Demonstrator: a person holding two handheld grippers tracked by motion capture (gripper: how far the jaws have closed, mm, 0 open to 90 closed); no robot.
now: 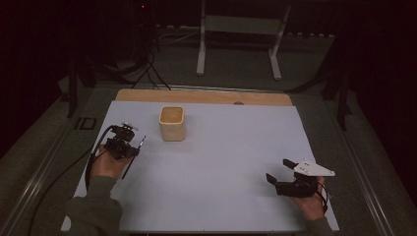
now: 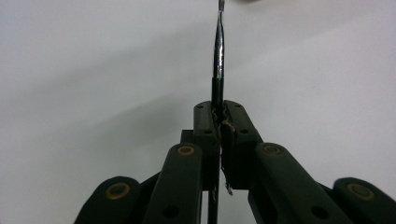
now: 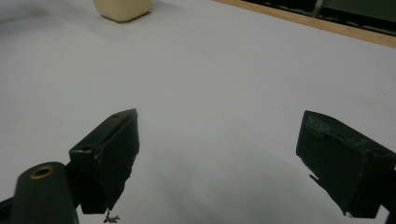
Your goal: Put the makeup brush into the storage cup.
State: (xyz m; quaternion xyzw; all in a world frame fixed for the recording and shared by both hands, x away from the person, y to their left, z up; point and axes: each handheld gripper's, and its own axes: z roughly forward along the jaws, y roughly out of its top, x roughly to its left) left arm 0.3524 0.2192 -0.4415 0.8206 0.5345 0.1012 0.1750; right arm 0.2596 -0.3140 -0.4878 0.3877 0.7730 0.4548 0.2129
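My left gripper (image 1: pixel 133 150) is at the left of the white sheet (image 1: pixel 221 177), shut on a thin pen-like tool (image 1: pixel 141 142). In the left gripper view the jaws meet around its dark shaft, and a shiny metal section (image 2: pixel 218 51) runs up from the left gripper (image 2: pixel 219 111) over the sheet. A cream square cup (image 1: pixel 172 123) stands upright just right of and beyond that hand; its base also shows in the right gripper view (image 3: pixel 122 8). My right gripper (image 1: pixel 278 169) rests low at the right front, open and holding nothing, with bare sheet between its jaws (image 3: pixel 219 122).
The sheet lies on a wooden table whose far edge (image 1: pixel 206 96) shows beyond it. A black cable (image 1: pixel 64 177) trails off the left side. A white metal stand (image 1: pixel 238 34) is on the floor behind the table.
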